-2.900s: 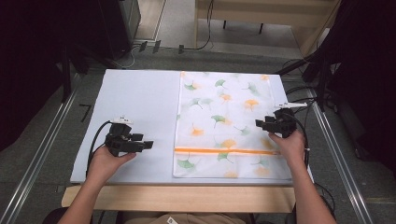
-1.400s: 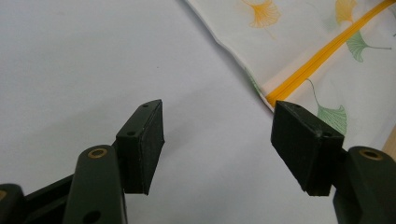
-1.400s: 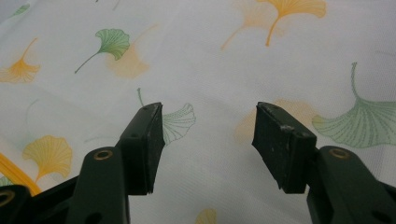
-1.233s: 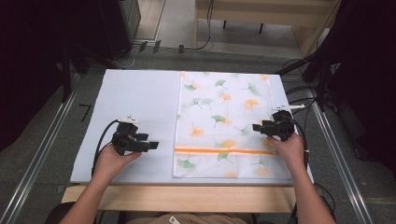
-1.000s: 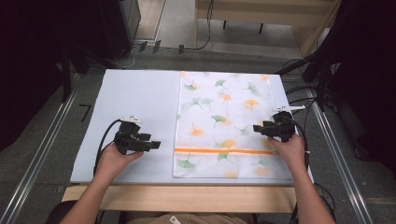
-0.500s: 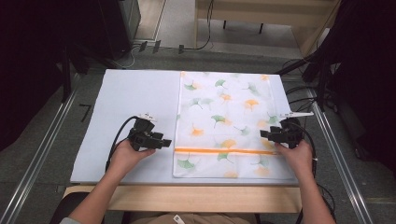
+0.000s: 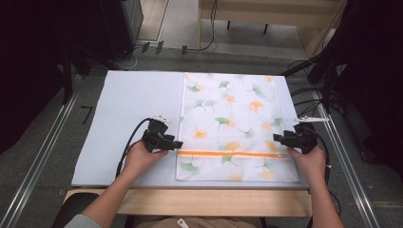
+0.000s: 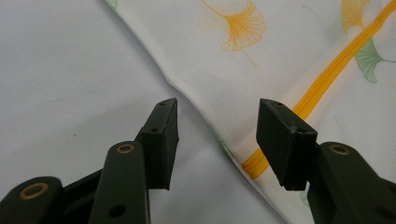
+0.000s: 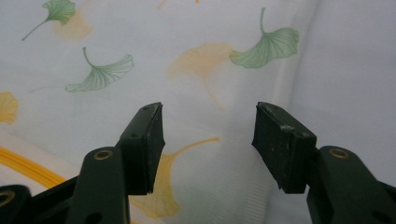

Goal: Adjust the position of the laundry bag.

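Note:
A white cloth cover [image 7: 228,109] printed with green and orange ginkgo leaves lies flat on a pale mat [image 7: 133,95]. An orange zip [image 7: 228,153] runs across its near part. My left gripper [image 7: 179,144] sits at the cover's left edge by the zip's end. In the left gripper view its jaws [image 8: 217,135] have just been closing; the cover's hem [image 8: 196,100] runs between them, untouched by the pads. My right gripper [image 7: 275,137] points inward at the cover's right edge. Its open jaws [image 9: 208,144] hover over the printed fabric [image 9: 140,56].
The mat lies on a wooden table whose front edge [image 7: 190,199] is near the person. Metal rails [image 7: 43,156] run along both sides. Cables [image 7: 309,95] lie to the right, and dark equipment [image 7: 114,23] stands behind the table.
The left hand has moved right, up to the cover's left edge, and its jaws have narrowed. The right hand has shifted right and slightly nearer, to the cover's right edge.

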`<control>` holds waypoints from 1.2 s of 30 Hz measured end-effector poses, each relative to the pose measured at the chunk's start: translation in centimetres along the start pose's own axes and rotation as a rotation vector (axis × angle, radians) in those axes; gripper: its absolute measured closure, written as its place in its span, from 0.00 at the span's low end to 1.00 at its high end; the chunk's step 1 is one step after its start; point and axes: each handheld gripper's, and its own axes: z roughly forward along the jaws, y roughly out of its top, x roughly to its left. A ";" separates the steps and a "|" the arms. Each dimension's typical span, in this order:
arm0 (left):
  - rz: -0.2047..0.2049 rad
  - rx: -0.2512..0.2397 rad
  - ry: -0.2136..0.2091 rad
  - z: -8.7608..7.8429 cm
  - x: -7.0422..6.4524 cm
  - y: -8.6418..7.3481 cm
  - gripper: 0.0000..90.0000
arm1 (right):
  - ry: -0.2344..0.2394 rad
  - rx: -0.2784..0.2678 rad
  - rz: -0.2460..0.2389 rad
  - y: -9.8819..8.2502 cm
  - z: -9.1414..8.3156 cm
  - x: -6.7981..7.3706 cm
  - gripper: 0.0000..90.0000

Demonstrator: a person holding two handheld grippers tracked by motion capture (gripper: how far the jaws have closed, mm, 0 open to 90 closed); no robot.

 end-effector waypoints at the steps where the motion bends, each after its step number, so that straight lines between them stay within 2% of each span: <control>1: 0.004 0.002 0.008 0.3 -0.1 0.0 0.55 | -0.006 0.001 0.004 -0.1 0.0 -0.2 0.49; 5: -0.002 0.000 0.029 0.8 0.0 0.1 0.54 | -0.021 0.012 0.015 -0.4 0.0 -1.0 0.48; 8: -0.003 -0.005 0.030 1.1 -0.1 0.1 0.54 | -0.039 0.025 0.030 -0.7 0.0 -1.5 0.48; 10: 0.002 -0.001 0.032 1.2 -0.1 0.2 0.54 | -0.036 0.027 0.039 -0.8 0.0 -1.7 0.48; 12: 0.023 -0.003 0.047 1.4 -0.5 0.2 0.54 | -0.036 0.036 0.048 -1.0 0.3 -2.1 0.47; 14: 0.024 -0.005 0.037 1.5 -0.6 0.2 0.59 | -0.034 0.047 0.052 -1.1 0.4 -2.1 0.47; 19: 0.036 -0.007 0.053 1.9 -1.3 0.3 0.66 | -0.005 0.048 0.055 -1.0 0.7 -1.8 0.50; 20: 0.039 -0.004 0.051 1.9 -1.3 0.3 0.66 | 0.000 0.048 0.041 -1.0 0.7 -1.6 0.53; 21: 0.042 -0.001 0.045 2.0 -1.5 0.3 0.73 | 0.006 0.054 0.035 -0.9 0.9 -1.2 0.54; 23: 0.053 0.010 0.042 2.0 -1.5 0.3 0.80 | 0.013 0.062 0.054 -0.8 0.9 -1.0 0.62; 24: 0.053 0.010 0.042 2.0 -1.5 0.3 0.82 | 0.013 0.062 0.054 -0.8 0.9 -1.0 0.62; 25: 0.038 0.009 0.030 2.0 -1.5 0.3 0.82 | 0.019 0.070 0.060 -0.7 0.9 -1.0 0.65; 28: 0.038 0.016 0.017 2.1 -1.5 0.3 0.91 | -0.015 0.076 0.038 -0.6 1.0 -0.6 0.77; 29: 0.046 0.018 0.021 2.2 -1.5 0.3 0.95 | -0.037 0.079 0.019 -0.6 1.0 -0.5 0.85; 30: 0.045 0.016 0.019 2.2 -1.6 0.3 0.97 | -0.046 0.081 0.013 -0.6 1.0 -0.5 0.89; 33: 0.043 0.018 0.016 2.2 -1.6 0.4 0.99 | -0.066 0.084 0.011 -0.6 1.0 -0.7 0.99; 36: 0.035 0.022 0.007 2.2 -1.5 0.4 1.00 | -0.059 0.085 0.022 -0.5 1.1 -0.9 1.00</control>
